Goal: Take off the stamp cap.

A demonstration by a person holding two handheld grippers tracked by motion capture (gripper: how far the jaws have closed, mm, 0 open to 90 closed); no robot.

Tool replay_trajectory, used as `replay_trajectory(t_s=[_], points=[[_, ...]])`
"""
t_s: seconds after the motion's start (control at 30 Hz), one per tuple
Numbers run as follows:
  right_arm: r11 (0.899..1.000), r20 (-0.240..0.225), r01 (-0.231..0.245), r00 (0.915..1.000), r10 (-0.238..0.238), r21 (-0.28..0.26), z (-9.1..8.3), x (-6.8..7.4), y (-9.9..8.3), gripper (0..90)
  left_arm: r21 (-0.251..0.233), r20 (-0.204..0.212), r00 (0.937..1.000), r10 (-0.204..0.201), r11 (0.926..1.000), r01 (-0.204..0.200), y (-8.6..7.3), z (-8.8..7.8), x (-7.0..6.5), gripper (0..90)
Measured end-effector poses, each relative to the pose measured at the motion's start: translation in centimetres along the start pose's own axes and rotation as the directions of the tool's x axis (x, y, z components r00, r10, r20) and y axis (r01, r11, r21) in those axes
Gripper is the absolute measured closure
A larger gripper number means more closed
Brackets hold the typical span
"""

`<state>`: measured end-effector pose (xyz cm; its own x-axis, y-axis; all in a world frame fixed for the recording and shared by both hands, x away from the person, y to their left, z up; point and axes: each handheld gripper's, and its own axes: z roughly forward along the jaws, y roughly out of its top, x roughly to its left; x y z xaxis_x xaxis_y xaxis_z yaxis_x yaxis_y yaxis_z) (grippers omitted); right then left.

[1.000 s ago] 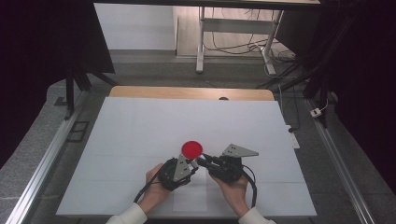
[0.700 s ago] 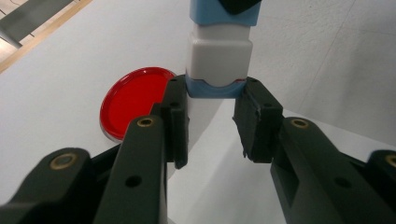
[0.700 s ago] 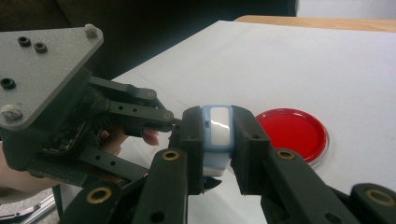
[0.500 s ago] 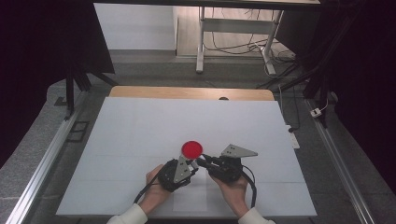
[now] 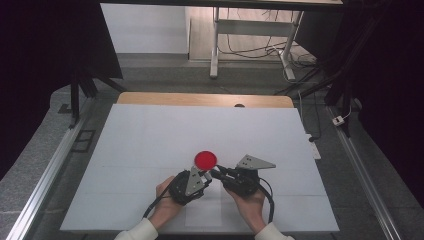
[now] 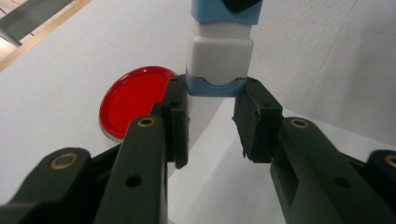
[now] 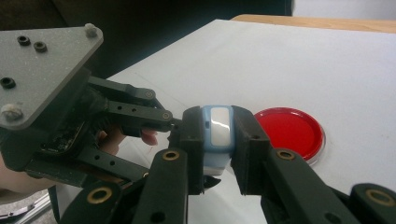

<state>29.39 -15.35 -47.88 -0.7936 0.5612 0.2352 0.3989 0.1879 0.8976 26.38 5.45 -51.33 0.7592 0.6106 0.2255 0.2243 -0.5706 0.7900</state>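
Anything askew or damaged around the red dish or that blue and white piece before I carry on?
Nothing stands out. The red dish lies flat and whole on the white table, nothing spilled. The blue and white piece is clamped squarely in the right gripper, its far end between the left gripper jaws, which look slightly apart.
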Motion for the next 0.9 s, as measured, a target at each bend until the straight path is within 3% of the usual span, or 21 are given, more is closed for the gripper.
replay_trajectory(t_s=[0.1, 0.27, 0.4, 0.5, 0.6, 0.67, 0.9], points=[[1.0, 0.001, 0.004, 1.0, -0.004, 0.006, 0.0, 0.0, 0.1, 75.7, -0.006, 0.012, 0.9997, -0.02, 0.9998, 0.02, 0.0, 0.1, 0.0, 66.1], [0.999, 0.003, 0.029, 0.9996, -0.029, 0.022, 0.0, 0.2, 0.2, 75.7, 0.02, -0.032, 0.9976, 0.061, 0.998, -0.06, 0.0, 0.1, -0.4, 66.3], [0.999, -0.001, 0.027, 0.9996, -0.027, 0.027, 0.1, 0.1, 0.2, 75.7, 0.02, -0.033, 0.9973, 0.066, 0.9977, -0.065, 0.0, 0.1, -0.4, 66.3], [0.999, -0.001, 0.024, 0.9997, -0.024, 0.021, 0.0, 0.1, 0.1, 75.8, 0.019, -0.023, 0.9991, 0.035, 0.9992, -0.035, -0.1, 0.1, -0.2, 66.3], [0.999, 0.022, 0.035, 0.9992, -0.035, 0.005, -0.4, 0.1, 0.3, 75.8, 0.01, -0.01, 0.9993, -0.036, 0.9993, 0.036, -0.6, 0.2, 0.6, 66.4], [1.0, 0.011, 0.017, 0.9998, -0.017, -0.005, -0.5, -0.2, 0.4, 75.8, 0.011, -0.032, 0.9992, -0.022, 0.9997, 0.023, -0.6, 0.0, 0.8, 66.4], [1.0, 0.009, 0.026, 0.9996, -0.026, -0.007, -0.6, -0.1, 0.4, 75.7, -0.008, -0.016, 0.9994, -0.03, 0.9995, 0.03, -0.6, -0.2, 0.8, 66.3]])
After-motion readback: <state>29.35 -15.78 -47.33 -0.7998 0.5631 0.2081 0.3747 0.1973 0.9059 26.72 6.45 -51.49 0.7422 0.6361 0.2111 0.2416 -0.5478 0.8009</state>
